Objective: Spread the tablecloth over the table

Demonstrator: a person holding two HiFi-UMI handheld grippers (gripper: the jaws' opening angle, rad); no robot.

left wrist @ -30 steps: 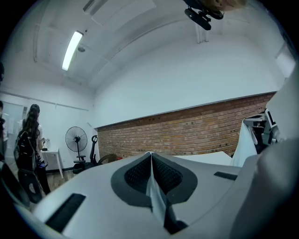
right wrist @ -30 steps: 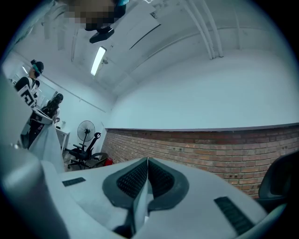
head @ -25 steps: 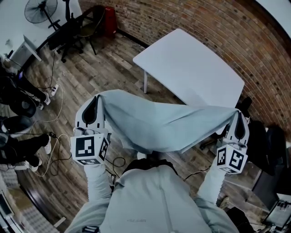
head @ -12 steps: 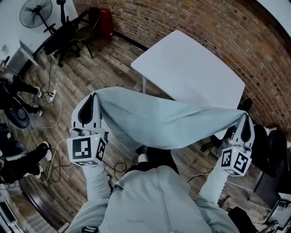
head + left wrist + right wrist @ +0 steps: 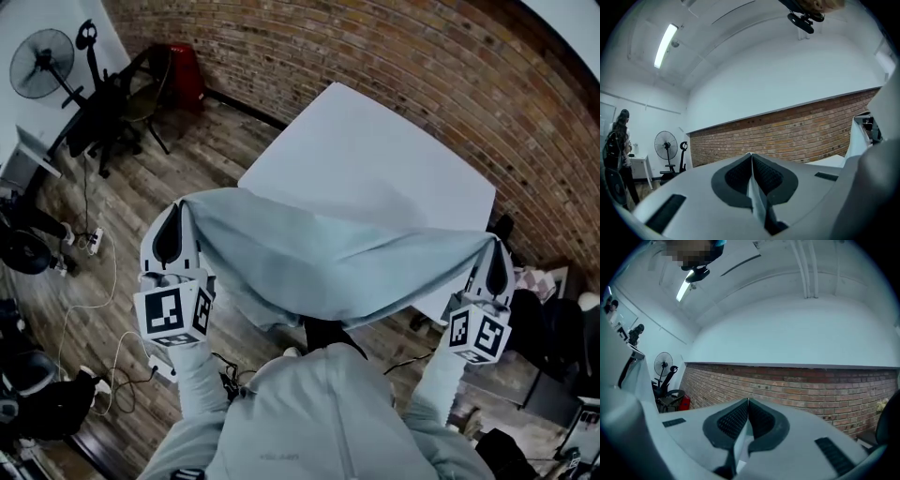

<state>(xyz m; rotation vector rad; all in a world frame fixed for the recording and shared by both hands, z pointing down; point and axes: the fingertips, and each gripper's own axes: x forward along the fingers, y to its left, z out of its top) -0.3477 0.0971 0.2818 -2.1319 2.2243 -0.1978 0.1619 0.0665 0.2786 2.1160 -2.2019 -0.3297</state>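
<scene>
A pale grey-blue tablecloth (image 5: 328,258) hangs stretched between my two grippers, sagging in the middle over the near edge of the white table (image 5: 375,159). My left gripper (image 5: 178,211) is shut on the cloth's left corner, and a thin fold of the cloth (image 5: 757,201) shows pinched between its dark pads. My right gripper (image 5: 494,251) is shut on the right corner, with the cloth edge (image 5: 738,441) clamped between its pads. Both grippers point level toward the brick wall.
A brick wall (image 5: 394,56) runs behind the table. At the left stand a fan (image 5: 42,64), a dark chair (image 5: 122,112) and a red object (image 5: 183,66). Cables (image 5: 89,272) lie on the wooden floor. Dark seats (image 5: 553,328) stand at the right.
Both grippers have carried the cloth forward toward the table; the table now lies closer and the cloth's front overlaps its near edge.
</scene>
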